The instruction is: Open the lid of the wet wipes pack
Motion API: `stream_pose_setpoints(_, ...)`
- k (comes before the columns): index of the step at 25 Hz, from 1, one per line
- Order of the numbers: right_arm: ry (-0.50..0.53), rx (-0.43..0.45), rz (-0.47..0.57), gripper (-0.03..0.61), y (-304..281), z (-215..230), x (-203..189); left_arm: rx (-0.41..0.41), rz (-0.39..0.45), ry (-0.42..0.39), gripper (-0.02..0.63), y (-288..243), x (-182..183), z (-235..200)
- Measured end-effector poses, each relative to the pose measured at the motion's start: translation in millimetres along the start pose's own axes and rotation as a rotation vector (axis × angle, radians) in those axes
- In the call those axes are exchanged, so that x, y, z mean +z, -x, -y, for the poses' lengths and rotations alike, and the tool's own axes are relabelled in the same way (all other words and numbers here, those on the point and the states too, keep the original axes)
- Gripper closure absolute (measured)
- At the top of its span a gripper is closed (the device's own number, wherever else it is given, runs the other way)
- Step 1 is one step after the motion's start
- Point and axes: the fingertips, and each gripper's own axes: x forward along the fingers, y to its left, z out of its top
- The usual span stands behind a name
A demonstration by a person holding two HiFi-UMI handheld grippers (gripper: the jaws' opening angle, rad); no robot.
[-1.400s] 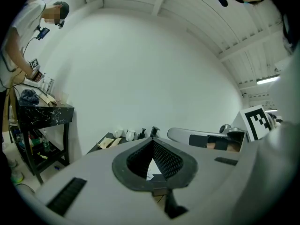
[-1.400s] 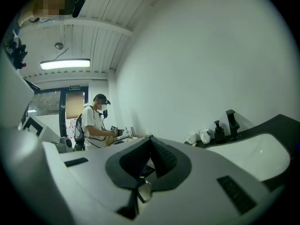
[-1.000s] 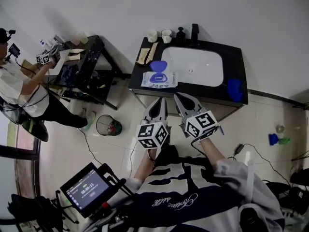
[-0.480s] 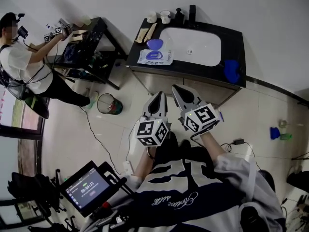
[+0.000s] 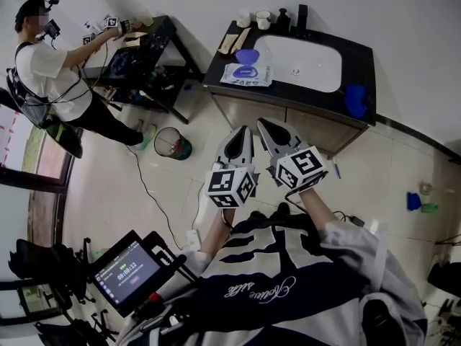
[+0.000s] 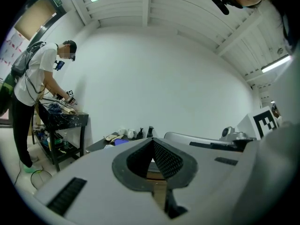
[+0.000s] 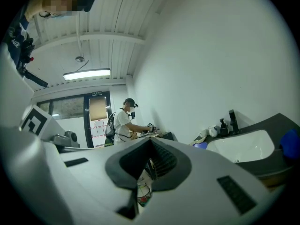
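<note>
Pale grey plastic makes up both tools. The L gripper [image 5: 240,130] is held w/ its jaws fully together, tips meeting and nothing btwn them. The R gripper [image 5: 261,124] is likewise closed tight and empty. Both are held side by side at chest height over the floor, pointed toward the vanity and well apart from it; a marker cube is carried at the rear of each.

The wet wipes pack [image 5: 247,74] is seen lying flat on the near-left part of the dark counter [image 5: 360,63], just left of the white basin [image 5: 299,63]. It is a white soft pack w/ a blue oval on its top face. A blue oval lid [image 5: 247,55] is seen at its far edge, apparently flipped back.

Two pale cups [image 5: 243,20], a black dispenser [image 5: 283,19] and a black tap [image 5: 302,16] are lined along the back edge. A blue object [image 5: 354,101] is set at the counter's right end.

Pale floor tiles [image 5: 144,193] are seen below, w/ a small bin [image 5: 173,144] nr the vanity's left side. Further left, another person [image 5: 50,71] is bent over a dark table [image 5: 148,52]. A lit screen [image 5: 128,274] is mounted at lower left.
</note>
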Motion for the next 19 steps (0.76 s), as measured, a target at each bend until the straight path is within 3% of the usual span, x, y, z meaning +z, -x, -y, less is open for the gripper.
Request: stream_pose_setpoints(19, 0.014, -0.007, 0.02, 0.58, -6.9, -51.3, 1.0, -0.017, 0.017, 0.029, 0.615, 39.8, 14.6, -24.8)
